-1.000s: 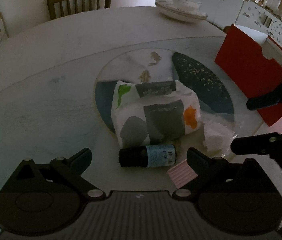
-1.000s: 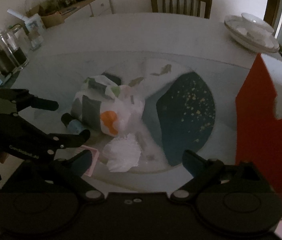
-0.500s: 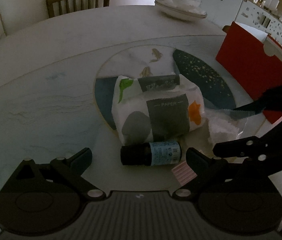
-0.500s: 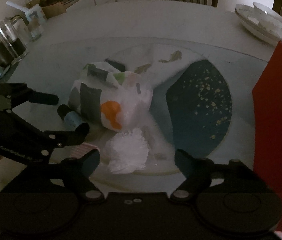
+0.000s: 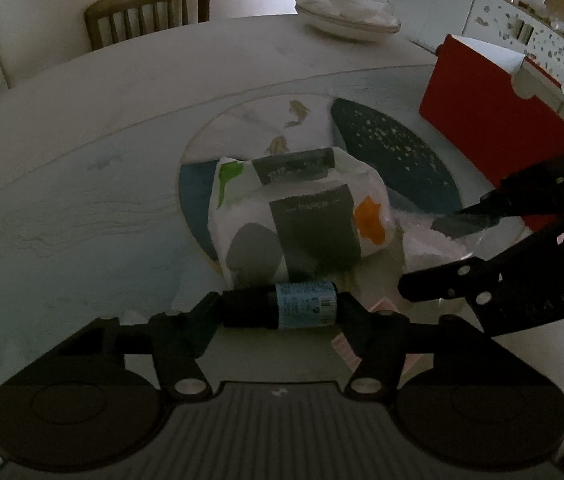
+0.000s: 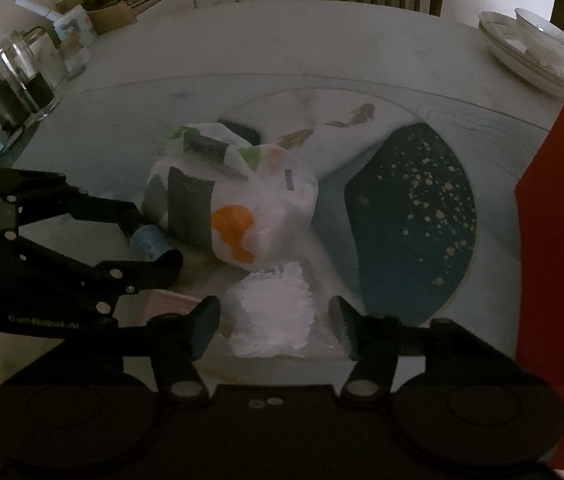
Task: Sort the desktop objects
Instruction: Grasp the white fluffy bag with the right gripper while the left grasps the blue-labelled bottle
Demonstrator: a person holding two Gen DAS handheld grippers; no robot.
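Note:
A small dark bottle with a blue label [image 5: 282,310] lies on its side in front of a patterned paper tissue pack [image 5: 298,224]. My left gripper [image 5: 280,312] is shut on the bottle, one finger at each end; it also shows in the right wrist view [image 6: 150,240]. A crumpled white tissue [image 6: 270,312] lies beside the pack. My right gripper [image 6: 274,320] is open with the tissue between its fingers. A pink ribbed item [image 5: 352,344] lies partly hidden under the left gripper's right finger.
A red box [image 5: 494,120] stands at the right. Stacked white dishes [image 5: 346,20] sit at the table's far edge, with a chair [image 5: 150,12] behind. A glass jug [image 6: 26,76] and a cup [image 6: 74,44] stand at the far left in the right wrist view.
My left gripper moved forward and closed on the bottle. My right gripper advanced until the crumpled tissue lay between its fingers, narrowing somewhat.

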